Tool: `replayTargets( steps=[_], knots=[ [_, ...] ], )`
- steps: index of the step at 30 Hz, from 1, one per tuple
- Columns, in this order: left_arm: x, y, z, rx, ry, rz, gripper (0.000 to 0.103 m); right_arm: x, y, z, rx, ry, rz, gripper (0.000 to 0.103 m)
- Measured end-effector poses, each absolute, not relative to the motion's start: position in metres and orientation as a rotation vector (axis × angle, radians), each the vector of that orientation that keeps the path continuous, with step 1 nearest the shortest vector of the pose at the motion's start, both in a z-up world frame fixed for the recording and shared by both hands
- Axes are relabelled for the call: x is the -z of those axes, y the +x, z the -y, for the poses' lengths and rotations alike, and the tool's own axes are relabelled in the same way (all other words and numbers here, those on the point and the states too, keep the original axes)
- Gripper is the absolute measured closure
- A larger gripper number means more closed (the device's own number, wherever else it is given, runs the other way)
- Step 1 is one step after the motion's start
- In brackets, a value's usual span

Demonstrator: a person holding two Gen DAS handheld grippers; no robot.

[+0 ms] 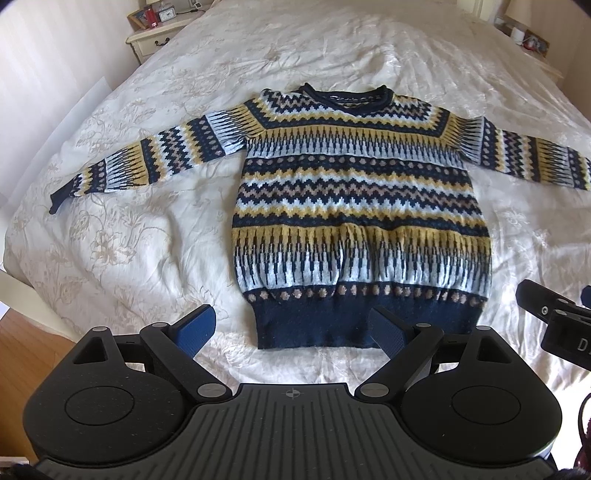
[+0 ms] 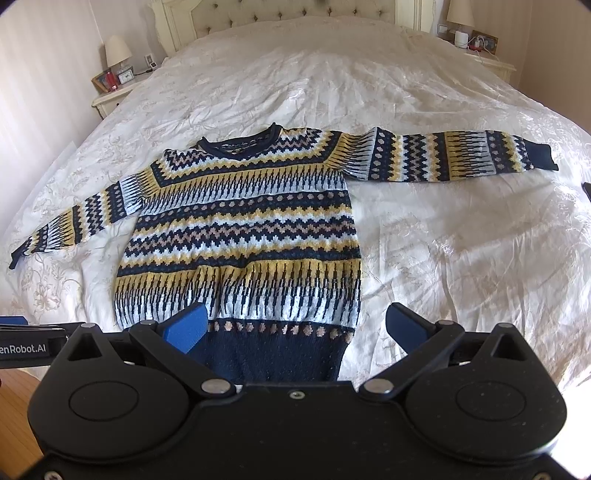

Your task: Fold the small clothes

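A patterned knit sweater (image 1: 354,206) in navy, yellow and pale blue lies flat, front up, on the bed, both sleeves spread out sideways; it also shows in the right wrist view (image 2: 243,236). My left gripper (image 1: 291,330) is open and empty, hovering just above the sweater's navy hem at its left corner. My right gripper (image 2: 295,326) is open and empty, over the hem's right part. The right gripper's body shows at the right edge of the left wrist view (image 1: 554,317).
The cream floral bedspread (image 1: 129,236) covers the whole bed. Nightstands with lamps and small items stand at the far left (image 2: 114,88) and far right (image 2: 487,55). A tufted headboard (image 2: 288,11) is at the back. Wooden floor (image 1: 26,343) shows at the near left.
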State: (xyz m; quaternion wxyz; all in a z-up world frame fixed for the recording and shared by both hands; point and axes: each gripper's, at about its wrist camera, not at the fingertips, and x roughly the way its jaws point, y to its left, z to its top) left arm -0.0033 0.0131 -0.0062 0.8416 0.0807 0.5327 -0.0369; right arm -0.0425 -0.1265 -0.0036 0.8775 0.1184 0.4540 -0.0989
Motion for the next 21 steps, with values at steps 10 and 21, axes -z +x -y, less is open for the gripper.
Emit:
replayTargets(
  steps=[10, 21],
  knots=[
    [0.011, 0.0, -0.014, 0.078, 0.168, -1.141, 0.013, 0.005, -0.036, 0.122, 0.211, 0.245, -0.963, 0.001],
    [0.016, 0.009, -0.018, 0.078, 0.163, -1.154, 0.013, 0.009, -0.03, 0.121, 0.212, 0.249, -0.977, 0.001]
  ],
)
